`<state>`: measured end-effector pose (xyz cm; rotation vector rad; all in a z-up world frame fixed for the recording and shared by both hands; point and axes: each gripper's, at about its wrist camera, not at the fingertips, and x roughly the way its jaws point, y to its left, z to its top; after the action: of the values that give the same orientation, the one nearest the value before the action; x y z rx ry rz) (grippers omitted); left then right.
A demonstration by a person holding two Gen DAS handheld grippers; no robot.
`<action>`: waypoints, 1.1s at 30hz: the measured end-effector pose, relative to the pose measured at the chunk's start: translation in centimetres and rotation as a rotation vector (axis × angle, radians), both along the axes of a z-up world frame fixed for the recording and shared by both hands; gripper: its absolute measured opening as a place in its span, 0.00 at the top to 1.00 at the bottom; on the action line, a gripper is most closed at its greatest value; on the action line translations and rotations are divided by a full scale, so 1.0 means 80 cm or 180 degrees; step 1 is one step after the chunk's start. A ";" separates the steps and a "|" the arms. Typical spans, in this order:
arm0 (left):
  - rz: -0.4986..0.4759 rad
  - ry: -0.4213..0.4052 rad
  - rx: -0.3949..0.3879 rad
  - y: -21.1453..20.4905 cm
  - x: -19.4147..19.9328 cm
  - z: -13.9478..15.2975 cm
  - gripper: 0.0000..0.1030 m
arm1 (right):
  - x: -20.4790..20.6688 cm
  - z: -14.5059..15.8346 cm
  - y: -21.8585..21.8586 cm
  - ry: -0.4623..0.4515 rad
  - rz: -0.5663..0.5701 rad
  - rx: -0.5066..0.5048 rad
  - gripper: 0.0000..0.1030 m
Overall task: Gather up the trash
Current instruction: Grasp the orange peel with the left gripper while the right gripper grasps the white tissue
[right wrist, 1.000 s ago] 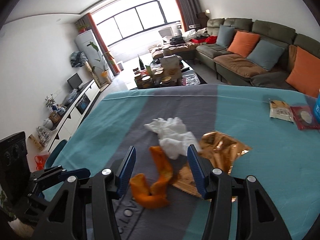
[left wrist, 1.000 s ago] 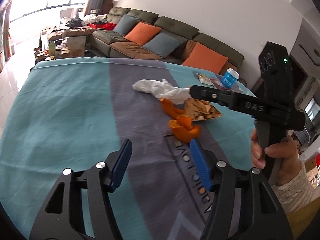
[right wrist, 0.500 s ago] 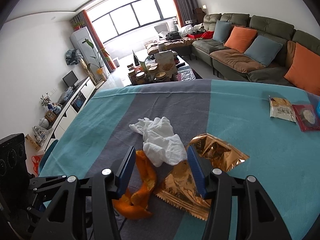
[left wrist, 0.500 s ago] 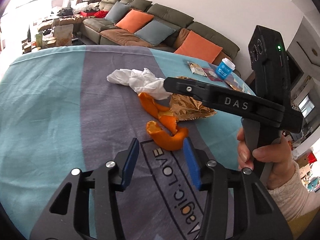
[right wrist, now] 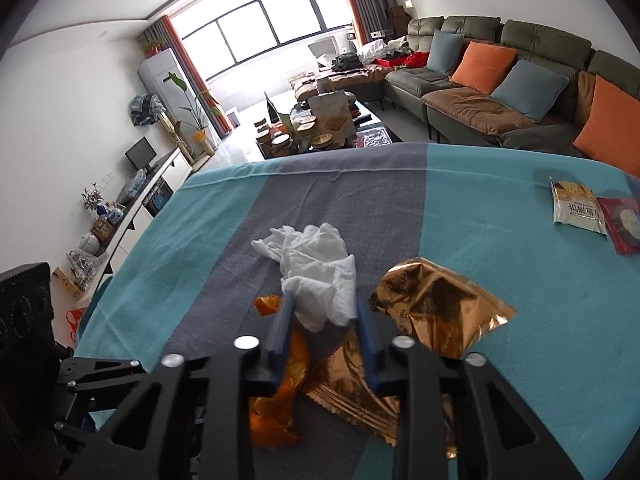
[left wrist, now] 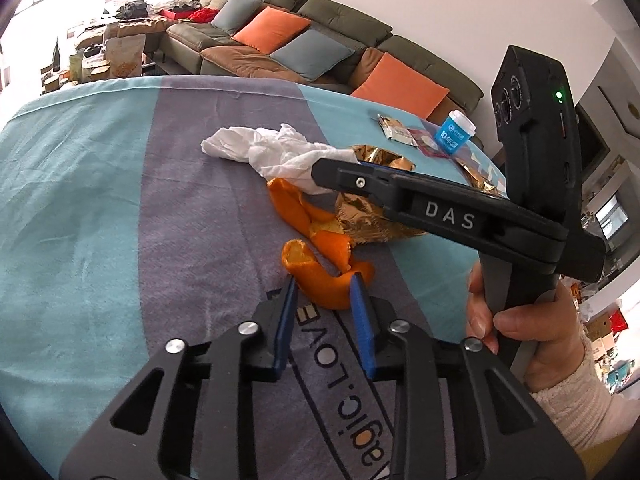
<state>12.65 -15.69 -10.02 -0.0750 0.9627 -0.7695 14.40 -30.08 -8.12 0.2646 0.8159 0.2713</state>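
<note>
Straddling one orange peel [left wrist: 320,276], left claw [left wrist: 325,286] part-open, right claw [right wrist: 322,308] part-open around one tissue [right wrist: 316,268], one gold wrapper [right wrist: 436,312]

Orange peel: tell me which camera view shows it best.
The left wrist view. There the orange peel lies almost whole on the cloth, its near end between the left gripper fingers. In the right wrist view the right gripper hides most of it, leaving scraps.

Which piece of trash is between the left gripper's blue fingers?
The orange peel. The left gripper straddles its near end; the white tissue and gold wrapper lie farther off.
</note>
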 end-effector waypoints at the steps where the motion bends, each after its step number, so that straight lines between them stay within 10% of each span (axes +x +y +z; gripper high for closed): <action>1: 0.0004 -0.0010 0.0009 -0.001 -0.001 0.000 0.76 | 0.000 0.001 -0.001 -0.0008 -0.0003 0.0034 0.81; 15: 0.0013 0.0087 -0.0039 0.005 0.008 0.000 0.72 | -0.015 0.025 -0.002 -0.0221 0.0060 0.0236 0.92; 25: -0.0018 0.0062 -0.0101 0.001 0.002 0.003 0.98 | -0.027 0.035 -0.006 -0.0314 0.0076 0.0297 0.93; 33: 0.0053 0.0001 -0.0210 0.027 -0.009 0.015 0.99 | -0.037 0.047 -0.006 -0.0429 0.0110 0.0319 0.95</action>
<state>11.93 -13.57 -8.82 -0.1403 0.9360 -0.7861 11.46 -30.57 -4.32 0.3231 0.6749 0.3593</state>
